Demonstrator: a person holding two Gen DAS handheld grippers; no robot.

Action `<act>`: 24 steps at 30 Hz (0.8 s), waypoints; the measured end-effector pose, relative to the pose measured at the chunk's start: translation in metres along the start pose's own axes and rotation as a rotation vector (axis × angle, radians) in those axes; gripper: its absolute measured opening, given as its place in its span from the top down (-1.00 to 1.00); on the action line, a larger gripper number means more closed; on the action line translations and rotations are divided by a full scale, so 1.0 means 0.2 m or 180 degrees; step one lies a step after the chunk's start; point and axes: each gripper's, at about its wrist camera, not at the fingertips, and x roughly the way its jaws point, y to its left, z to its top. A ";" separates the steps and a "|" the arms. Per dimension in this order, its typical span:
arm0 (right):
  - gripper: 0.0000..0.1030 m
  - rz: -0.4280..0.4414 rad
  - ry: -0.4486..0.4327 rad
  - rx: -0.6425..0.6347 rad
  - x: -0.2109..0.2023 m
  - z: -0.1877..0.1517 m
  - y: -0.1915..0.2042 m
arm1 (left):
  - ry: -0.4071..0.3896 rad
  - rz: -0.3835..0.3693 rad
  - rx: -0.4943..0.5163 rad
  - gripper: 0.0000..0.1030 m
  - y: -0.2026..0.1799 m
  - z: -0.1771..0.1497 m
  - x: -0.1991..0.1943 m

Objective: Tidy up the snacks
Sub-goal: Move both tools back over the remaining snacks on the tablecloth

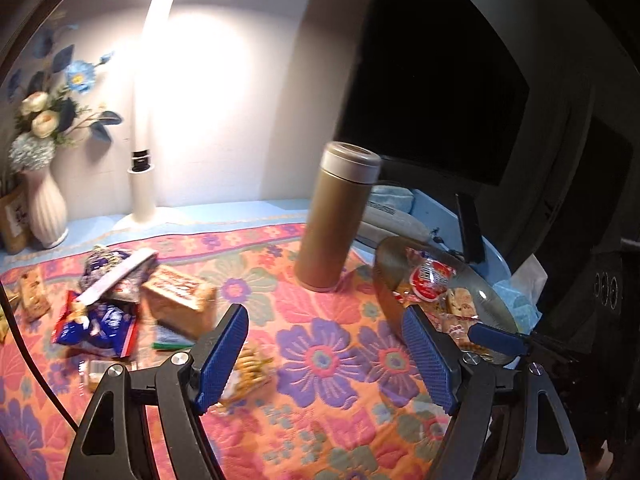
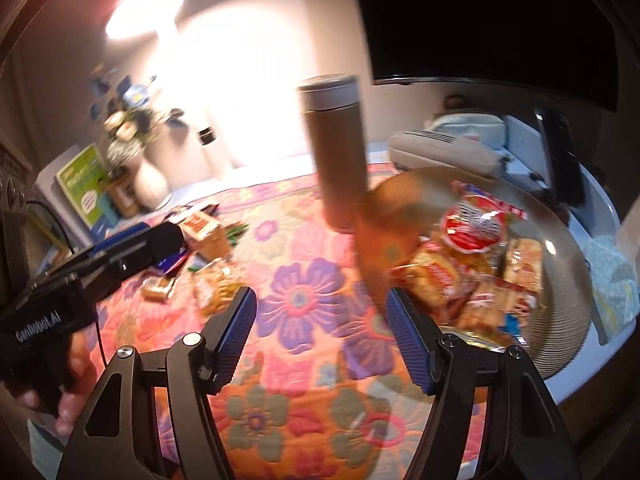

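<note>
Our left tongs (image 1: 325, 354) stand spread with nothing between the blue pads (image 1: 222, 354), only the flowered cloth (image 1: 320, 360) showing through the gap. Our right tongs (image 2: 321, 338) are spread the same way and hold nothing. In the left wrist view the tip of the right tongs pokes in at 3 o'clock, just over the near edge of the plate; in the right wrist view the left tongs reach in from 9 o'clock, gripped by a hand (image 2: 66, 392) at the lower left.

From the left tongs, a small yellow packet (image 1: 250, 368) lies just beside the left pad, partly hidden by it. The loose heap of snacks sits at 10 o'clock: a blue bag (image 1: 98, 326), a tan packet (image 1: 182, 294) and a dark bag (image 1: 112, 270) with a pale strip across it, all resting on the cloth and touching one another. More small packets lie at the far left edge at 9 o'clock.

At 1 o'clock of both tongs is the grey plate (image 1: 386, 264), already holding a red-and-white cup (image 1: 430, 280) and several orange packets (image 2: 436, 276). In the right wrist view the plate lies just beyond the right pad.

A gold flask (image 1: 334, 220) stands upright at 12 o'clock, just beside the plate. Farther back are a lit lamp (image 1: 146, 136), a white vase (image 1: 46, 210) of flowers at 10 o'clock and a dark screen (image 1: 440, 72) at 2 o'clock
</note>
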 end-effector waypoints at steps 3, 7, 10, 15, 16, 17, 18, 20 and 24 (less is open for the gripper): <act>-0.30 0.0143 0.0057 -0.0036 0.02 0.01 0.10 | -0.0065 0.0093 -0.0098 -0.49 0.11 0.01 -0.12; -0.30 0.0352 0.0071 -0.0125 0.02 0.00 0.24 | -0.0227 0.0455 -0.0183 -0.49 0.25 0.03 -0.35; -0.30 0.0416 0.0134 -0.0229 0.04 -0.04 0.35 | -0.0314 0.0838 -0.0210 -0.49 0.37 0.01 -0.53; -0.30 0.0517 0.0308 -0.0361 0.08 -0.10 0.49 | -0.0464 0.1310 -0.0439 -0.49 0.62 -0.07 -0.86; -0.30 0.0536 0.0344 -0.0380 0.09 -0.10 0.51 | -0.0497 0.1403 -0.0497 -0.49 0.67 -0.09 -0.93; -0.30 0.0543 0.0375 -0.0401 0.10 -0.10 0.52 | -0.0531 0.1486 -0.0566 -0.49 0.74 -0.11 -0.99; -0.30 0.0544 0.0391 -0.0423 0.11 -0.10 0.54 | -0.0561 0.1542 -0.0626 -0.49 0.81 -0.12 -1.04; -0.30 0.0518 0.0397 -0.0453 0.13 -0.09 0.56 | -0.0595 0.1612 -0.0751 -0.49 0.93 -0.14 -1.13; -0.35 0.0490 0.0485 -0.0420 0.21 -0.09 0.56 | -0.0534 0.1630 -0.1178 -0.49 1.21 -0.20 -1.19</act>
